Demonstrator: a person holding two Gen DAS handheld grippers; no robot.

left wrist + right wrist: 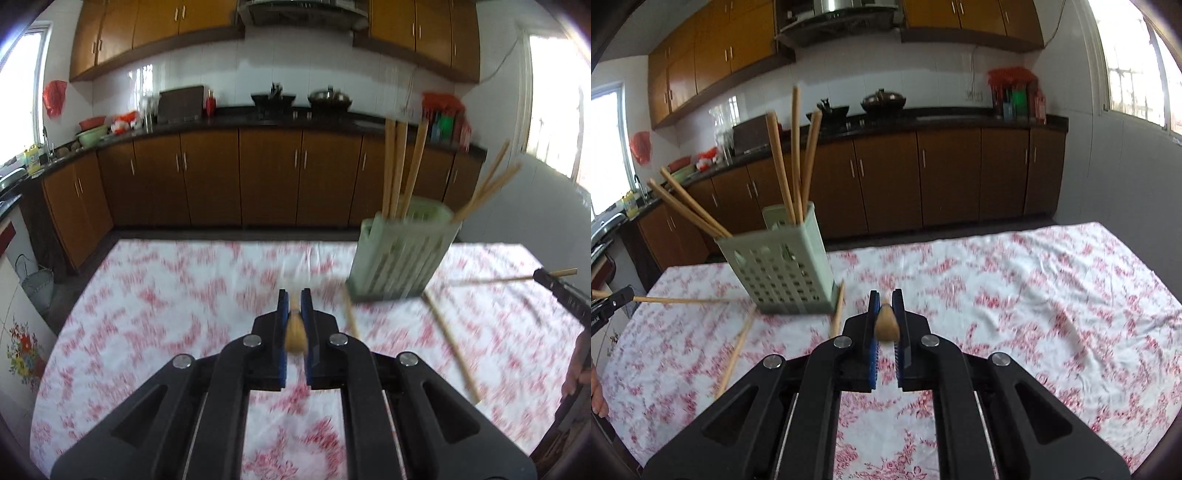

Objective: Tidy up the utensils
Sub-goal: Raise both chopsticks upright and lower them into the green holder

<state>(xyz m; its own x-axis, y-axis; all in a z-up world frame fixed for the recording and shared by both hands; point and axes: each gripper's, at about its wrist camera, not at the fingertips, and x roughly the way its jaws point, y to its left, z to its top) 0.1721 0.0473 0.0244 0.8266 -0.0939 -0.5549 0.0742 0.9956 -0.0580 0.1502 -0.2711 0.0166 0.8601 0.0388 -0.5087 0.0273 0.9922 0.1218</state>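
Chopsticks (792, 158) are standing in the green holder (783, 266) on the desk (1015, 295), so the task is partly done. I am pinching one chopstick in my left hand-held gripper (294, 301) and another in my right hand-held gripper (885, 301). Two loose chopsticks (737, 354) are lying beside the holder, awaiting collection.

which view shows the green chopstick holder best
The right wrist view: the green chopstick holder stands nearer and sharper there, its perforated front and the chopsticks inside plain. In the left wrist view it sits further right, blurred by motion, showing only slatted sides.
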